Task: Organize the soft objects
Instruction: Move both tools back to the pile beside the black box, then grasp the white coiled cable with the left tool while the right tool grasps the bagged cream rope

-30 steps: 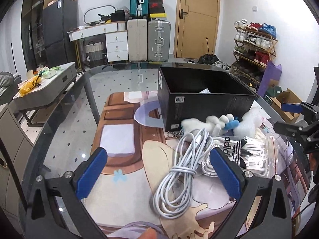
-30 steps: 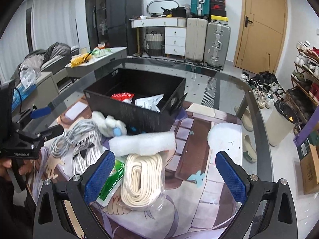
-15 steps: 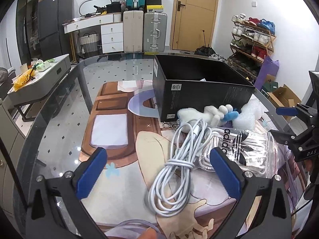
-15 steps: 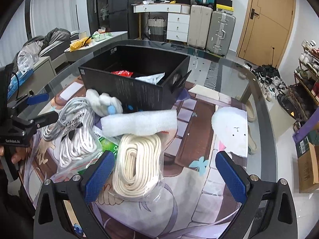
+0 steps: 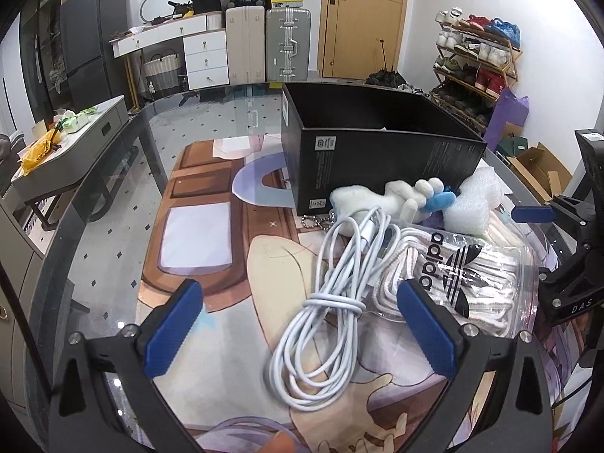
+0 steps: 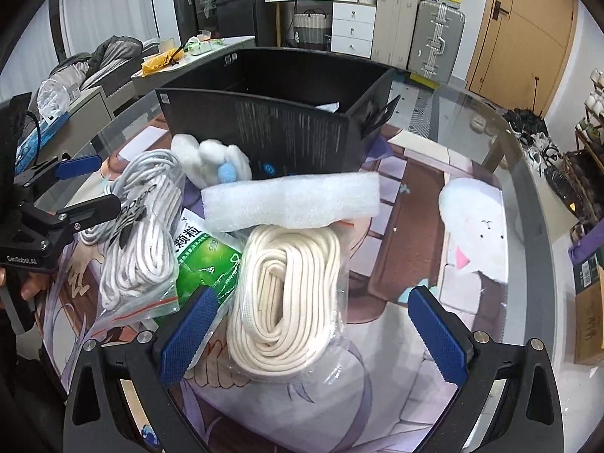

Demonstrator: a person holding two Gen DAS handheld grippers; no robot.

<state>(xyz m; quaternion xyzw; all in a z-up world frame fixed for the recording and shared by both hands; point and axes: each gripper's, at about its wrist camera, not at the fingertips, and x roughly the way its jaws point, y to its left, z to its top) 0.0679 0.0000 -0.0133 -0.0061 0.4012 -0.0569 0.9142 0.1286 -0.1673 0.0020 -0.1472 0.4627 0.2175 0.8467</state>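
A black box stands open on the printed mat; it also shows in the right wrist view. In front of it lie a white plush toy, a foam roll, a coiled white cable, a zip bag of white laces, a green packet and a bagged cream rope coil. My left gripper is open just above the cable. My right gripper is open over the rope coil.
A glass table carries the mat. A white sheep-shaped pad lies at the right. Beyond the table stand suitcases, a shoe rack and a low side table.
Both grippers have moved lower and closer to the pile. The cable and the rope coil look larger between the fingers. Nothing was grasped.
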